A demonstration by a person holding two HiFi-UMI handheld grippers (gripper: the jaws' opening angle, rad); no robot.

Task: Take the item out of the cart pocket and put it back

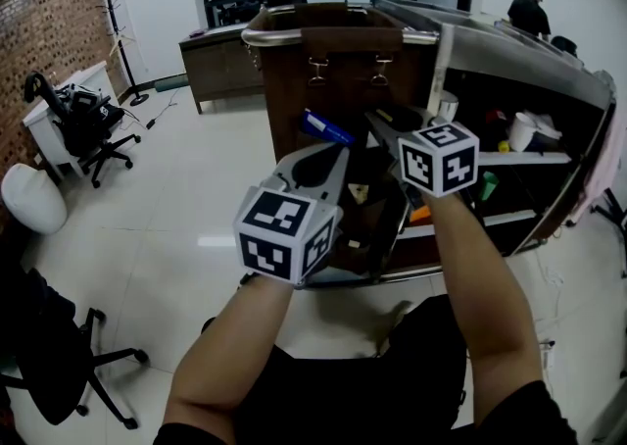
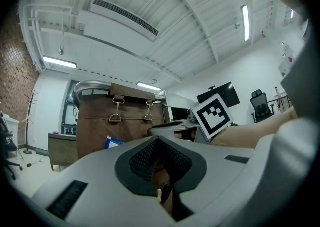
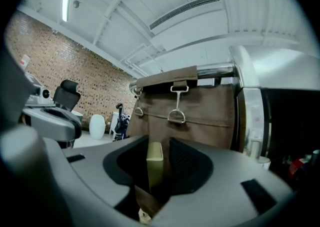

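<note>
Stood to lose the thin olive item (image 3: 154, 166), upright but unpressed between the right gripper's (image 3: 161, 160) parted jaws in front of the brown cart bag (image 3: 200, 121), through tipping out at any tilt and landing short of the pocket.

Cart (image 1: 294, 90) on pale tiled floor (image 1: 186, 188)

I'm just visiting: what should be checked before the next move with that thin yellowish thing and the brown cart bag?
1. Thin olive-yellow flat item stands between the fingers of the right gripper: ok.
2. Fingers pressing on it: not ok, gaps show on both sides.
3. Left gripper empty, fingers together: ok.
4. Brown fabric cart bag straight ahead: ok.
5. Its pocket mouth clear: cannot tell.
</note>
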